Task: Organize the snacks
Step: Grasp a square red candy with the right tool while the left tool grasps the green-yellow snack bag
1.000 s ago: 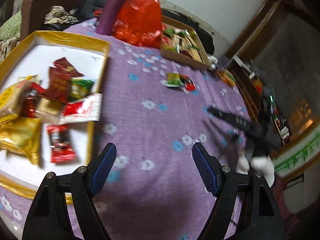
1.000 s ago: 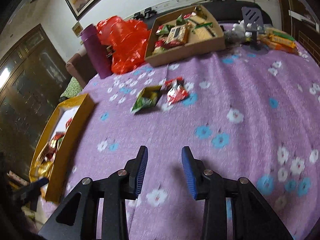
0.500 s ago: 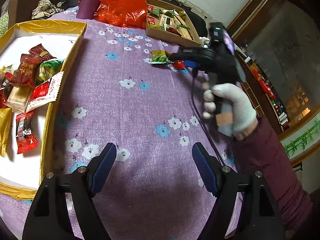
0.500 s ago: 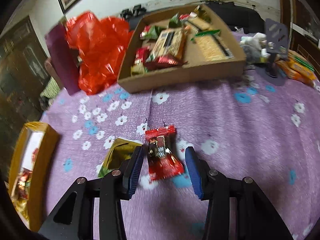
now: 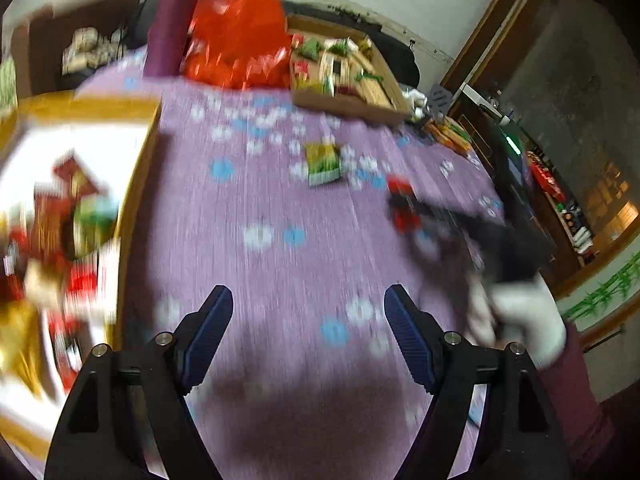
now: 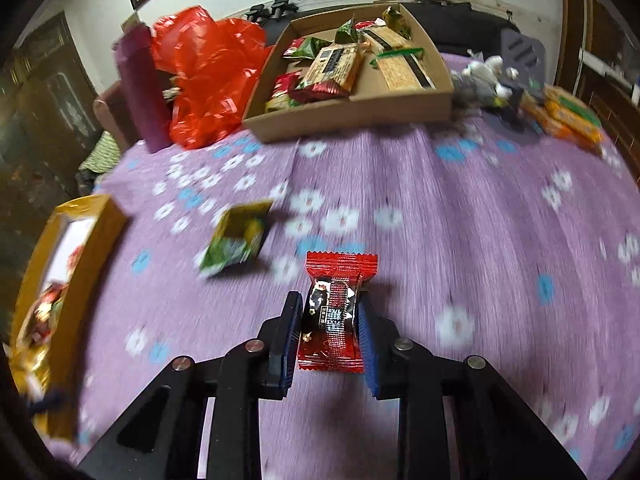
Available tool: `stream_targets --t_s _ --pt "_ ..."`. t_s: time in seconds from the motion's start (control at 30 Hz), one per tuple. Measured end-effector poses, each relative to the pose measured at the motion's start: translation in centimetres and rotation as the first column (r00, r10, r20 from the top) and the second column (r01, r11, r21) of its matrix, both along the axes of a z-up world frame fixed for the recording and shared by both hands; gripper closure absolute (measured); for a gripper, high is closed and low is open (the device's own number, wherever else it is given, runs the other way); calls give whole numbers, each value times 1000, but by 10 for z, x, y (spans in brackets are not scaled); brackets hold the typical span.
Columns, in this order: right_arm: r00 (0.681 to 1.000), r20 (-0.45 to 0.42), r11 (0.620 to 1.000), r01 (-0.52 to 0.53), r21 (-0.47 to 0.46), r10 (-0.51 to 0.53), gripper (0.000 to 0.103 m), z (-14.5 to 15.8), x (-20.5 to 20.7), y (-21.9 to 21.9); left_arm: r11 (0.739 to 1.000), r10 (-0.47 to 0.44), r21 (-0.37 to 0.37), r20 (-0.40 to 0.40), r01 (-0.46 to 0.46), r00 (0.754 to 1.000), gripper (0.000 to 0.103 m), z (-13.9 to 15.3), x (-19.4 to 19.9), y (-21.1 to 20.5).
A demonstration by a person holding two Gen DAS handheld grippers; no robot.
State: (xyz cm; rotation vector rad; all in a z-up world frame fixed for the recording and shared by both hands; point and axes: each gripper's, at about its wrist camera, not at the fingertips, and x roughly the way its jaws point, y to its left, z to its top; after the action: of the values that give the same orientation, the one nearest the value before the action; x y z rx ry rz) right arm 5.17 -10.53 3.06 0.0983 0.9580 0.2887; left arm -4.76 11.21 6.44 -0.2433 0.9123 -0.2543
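Observation:
A red snack packet (image 6: 334,308) sits between the blue pads of my right gripper (image 6: 329,300). The jaws are closing and both pads press its sides. The left wrist view shows that packet (image 5: 402,200) as a red blur at the tip of the dark right gripper (image 5: 440,216), held by a white-gloved hand (image 5: 520,320). A green packet (image 6: 236,240) lies on the purple cloth to its left. My left gripper (image 5: 308,296) hangs open over bare cloth with nothing between its fingers. The yellow-rimmed tray (image 5: 136,184) with several snacks lies at the left.
A cardboard box (image 6: 348,116) with several snacks stands at the back of the table. A red plastic bag (image 6: 208,72) and a purple cylinder (image 6: 140,88) stand left of it. Orange packets (image 6: 568,116) and a dark stand lie at the far right.
The right gripper reached the red packet, straddled it and closed on it, then drew back from the cardboard box with it. The left gripper stayed open while its view shifted sideways.

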Motion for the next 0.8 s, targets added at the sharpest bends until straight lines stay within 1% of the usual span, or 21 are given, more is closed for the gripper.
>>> stream_targets --t_s 0.07,0.1,0.13,0.17,0.23,0.27,0.33,0.37,0.47,0.6,0.63,0.7,0.8 --pt "1000 19 1000 -8 28 8 75 1 -10 -4 999 -7 49 52 4 999 25 7 20 -10" --pt "999 45 999 -7 43 5 75 2 -16 -7 998 -25 62 66 21 997 25 8 32 -16" --pt "998 64 998 -3 56 0 75 1 -19 -10 997 -44 69 63 40 997 25 5 45 -21" --pt "998 69 997 4 73 -9 75 -1 -19 -14 997 -42 71 35 40 998 25 0 61 -25" --pt "999 38 993 11 113 -15 75 -4 -13 -20 998 -43 37 -19 44 999 25 -11 87 -31" --pt "999 30 991 11 133 -15 75 -6 -12 -23 998 -43 37 -39 45 998 25 -16 99 -36" --pt "1000 24 989 15 144 -18 75 -7 -12 -28 996 -27 85 -58 32 998 25 -25 119 -45" --pt "1000 25 990 14 143 -17 75 -8 -12 -30 991 -20 130 -57 27 998 25 -30 131 -52" --pt "999 43 992 20 128 -25 75 -6 -10 -33 972 -10 233 -51 22 999 25 -42 154 -69" --pt "998 44 988 32 150 -39 75 -4 -10 -39 955 -9 295 -76 31 997 24 -56 174 -79" --pt "998 41 988 36 152 -43 75 -5 -9 -40 950 -5 312 -60 23 998 24 -57 179 -81" --pt "998 29 987 49 155 -54 75 -8 -8 -43 946 -7 325 -52 23 999 24 -57 187 -84" --pt "998 4 983 68 173 -69 75 -12 -4 -48 953 -8 303 -53 24 999 21 -59 193 -82"
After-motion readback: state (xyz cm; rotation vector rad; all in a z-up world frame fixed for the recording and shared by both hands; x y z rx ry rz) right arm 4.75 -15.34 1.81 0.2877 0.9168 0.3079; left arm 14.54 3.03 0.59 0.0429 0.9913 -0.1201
